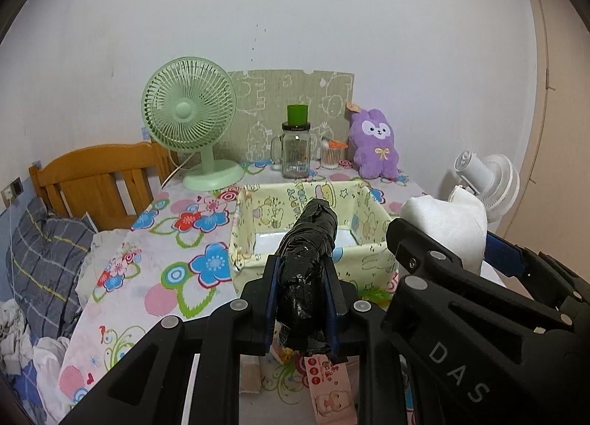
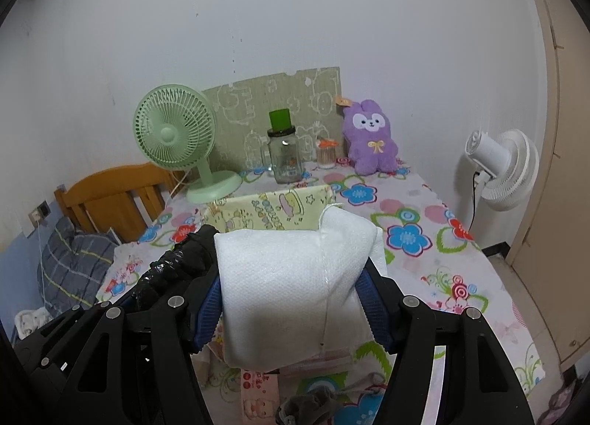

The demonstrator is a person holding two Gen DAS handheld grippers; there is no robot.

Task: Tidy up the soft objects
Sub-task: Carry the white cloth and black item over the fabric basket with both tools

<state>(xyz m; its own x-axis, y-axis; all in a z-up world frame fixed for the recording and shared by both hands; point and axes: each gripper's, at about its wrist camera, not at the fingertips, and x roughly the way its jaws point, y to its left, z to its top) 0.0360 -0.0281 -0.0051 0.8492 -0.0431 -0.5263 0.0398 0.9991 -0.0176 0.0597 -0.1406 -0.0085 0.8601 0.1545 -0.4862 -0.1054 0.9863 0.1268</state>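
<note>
Claws side by side, both tilted down toward the yellow fabric bin (image 1: 313, 237) on the flowery table (image 1: 166, 240). Left claw (image 1: 304, 299) is clenched on a black crinkly roll (image 1: 308, 259) poking out over the bin's near wall. Right claw (image 2: 295, 299) grips a white soft pack (image 2: 291, 284) from both sides, raised off the table. Plenty of bare cloth to the right; green fan (image 1: 190, 117), jar (image 1: 295, 150) and purple plush (image 1: 374, 144) crowd the far edge.

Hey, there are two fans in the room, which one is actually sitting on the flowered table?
The green fan, standing on its round base at the table's back left. The white fan is off the table's right side, by the wall.
</note>
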